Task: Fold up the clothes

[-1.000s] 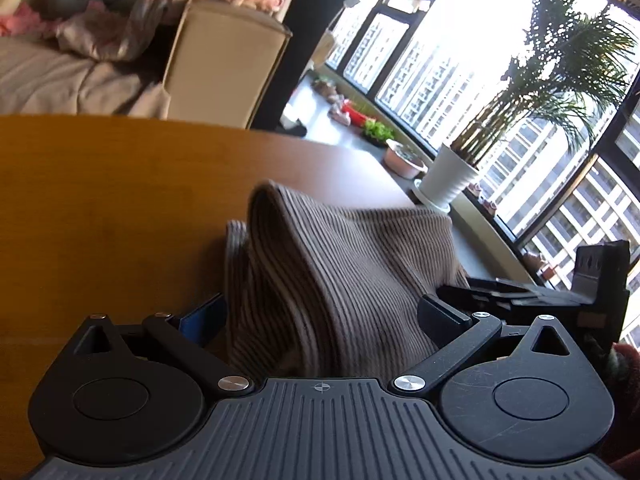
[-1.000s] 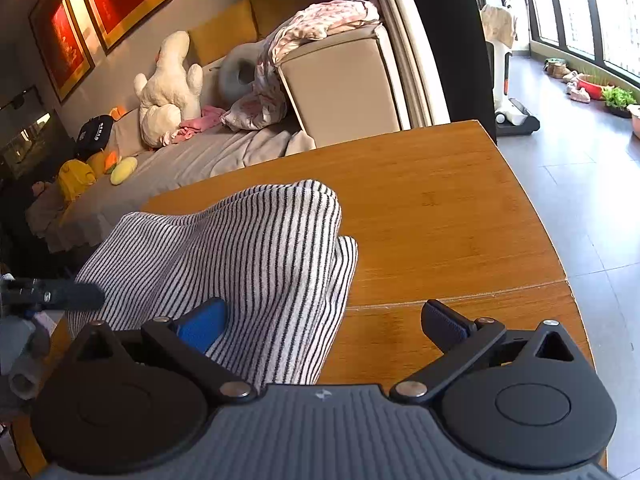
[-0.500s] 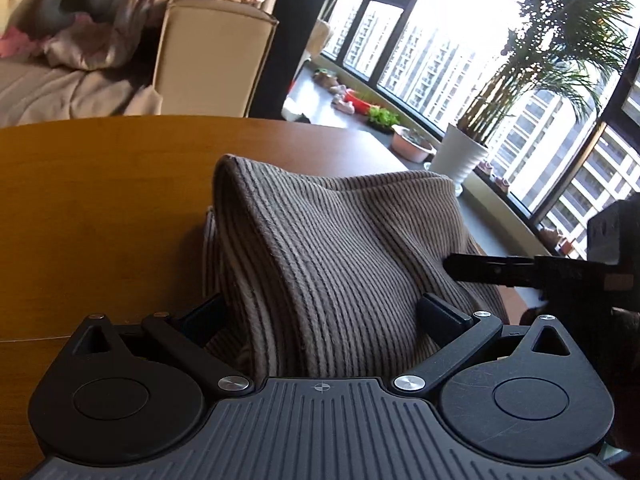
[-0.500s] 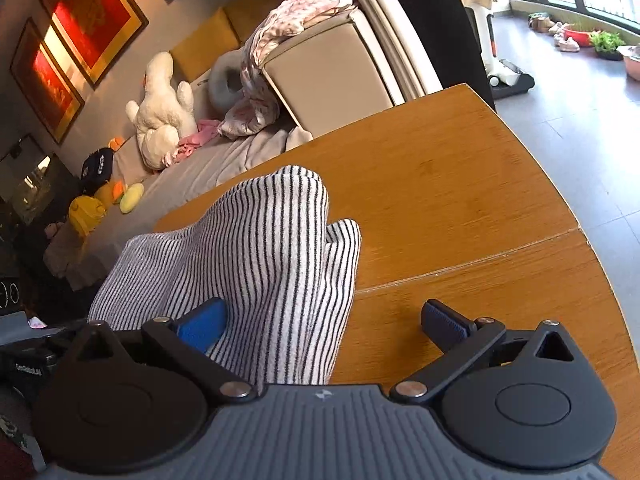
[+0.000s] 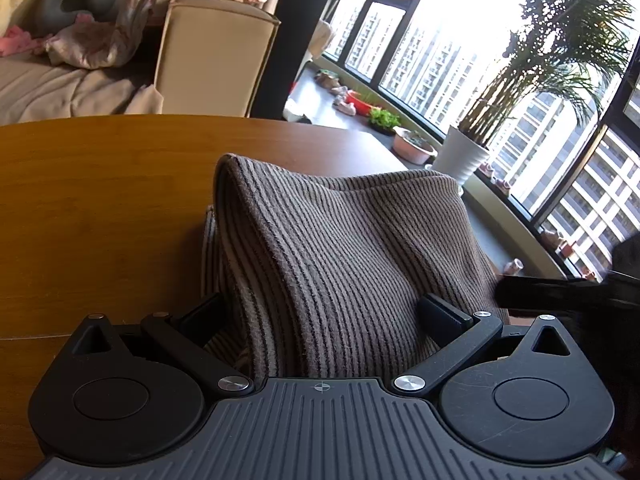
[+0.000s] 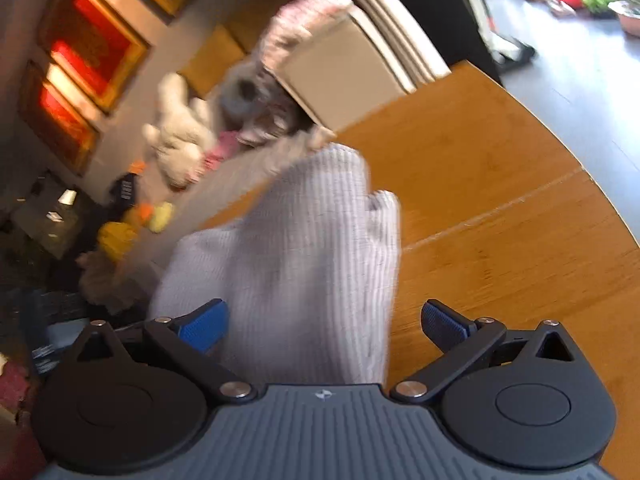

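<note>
A striped knit garment is bunched up above the wooden table. In the left wrist view it fills the space between my left gripper's wide-apart fingers, and where the cloth is held is hidden. In the right wrist view, which is motion-blurred, the same garment rises between my right gripper's fingers, which stand wide apart with blue pads. The right gripper's dark body shows at the right edge of the left wrist view.
A beige sofa with a pink blanket stands beyond the table. A potted palm and small pots line the window sill. Plush toys and red pictures are behind the table's far edge.
The right gripper has swung and tilted fast, so its view is blurred and rotated. The garment has shifted a little in the left wrist view, and the right gripper has moved further to the right there.
</note>
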